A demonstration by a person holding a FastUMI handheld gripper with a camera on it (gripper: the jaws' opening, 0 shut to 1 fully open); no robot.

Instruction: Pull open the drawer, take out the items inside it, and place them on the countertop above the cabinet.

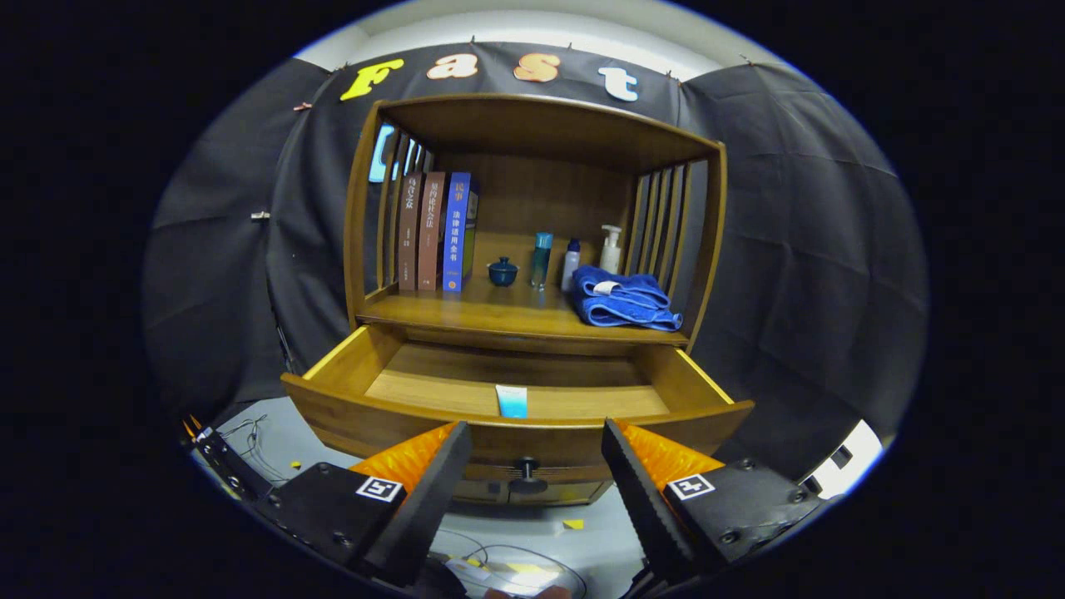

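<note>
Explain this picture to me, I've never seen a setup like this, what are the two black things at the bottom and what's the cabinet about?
The camera rides on a hand-held gripper, looking forward. The two black things are its jaws, open and holding nothing. Just ahead of them is a wooden cabinet with its drawer pulled open; the drawer's knob sits between them. Inside the drawer lies a small blue-and-white packet, still to be lifted out. The countertop above carries books, a small pot, bottles and a folded blue towel.
</note>
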